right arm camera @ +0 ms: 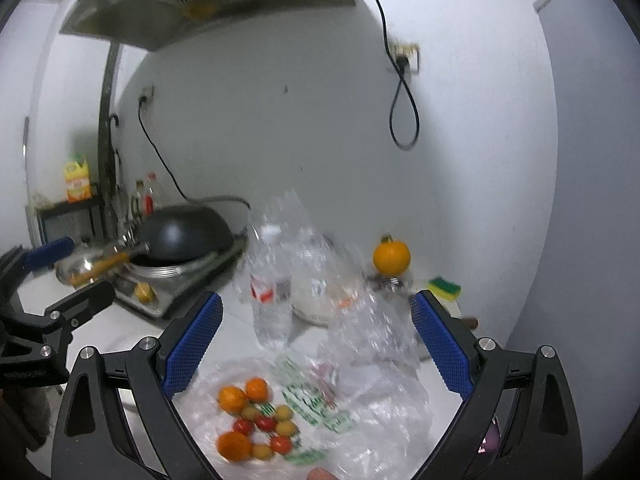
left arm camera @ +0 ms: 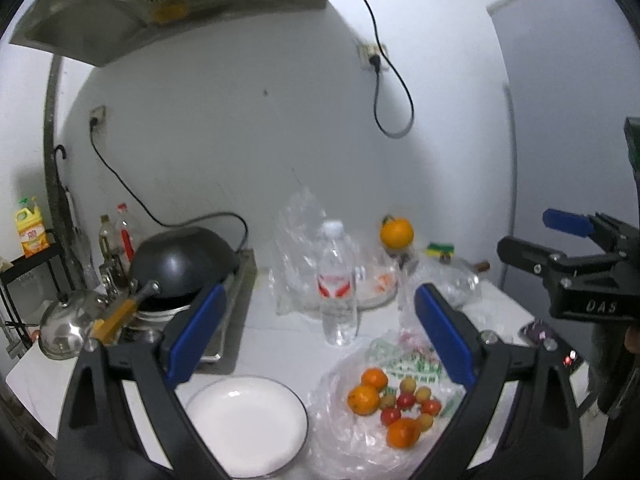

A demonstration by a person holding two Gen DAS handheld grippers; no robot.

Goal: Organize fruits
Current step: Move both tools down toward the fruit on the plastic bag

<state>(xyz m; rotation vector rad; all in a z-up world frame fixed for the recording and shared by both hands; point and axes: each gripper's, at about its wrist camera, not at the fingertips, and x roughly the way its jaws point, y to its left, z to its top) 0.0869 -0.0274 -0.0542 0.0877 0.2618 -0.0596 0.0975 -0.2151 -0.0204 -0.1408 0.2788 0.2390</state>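
A pile of small fruit lies on a clear plastic bag (left arm camera: 352, 436): three mandarins (left arm camera: 363, 400), red cherry tomatoes (left arm camera: 406, 401) and yellowish small fruits (left arm camera: 423, 393). The same pile (right arm camera: 256, 420) shows in the right wrist view. An empty white plate (left arm camera: 244, 424) sits left of the bag. My left gripper (left arm camera: 316, 332) is open and empty above plate and bag. My right gripper (right arm camera: 316, 340) is open and empty above the bag; it shows at the right in the left wrist view (left arm camera: 560, 240). Another orange (left arm camera: 397, 233) sits farther back.
A water bottle (left arm camera: 338, 284) stands behind the bag, with more crumpled plastic (left arm camera: 296, 248) and a bowl (left arm camera: 378, 292). A black wok (left arm camera: 184, 264) sits on a stove at left, with a kettle (left arm camera: 64, 324). A sponge (right arm camera: 444, 288) lies by the wall.
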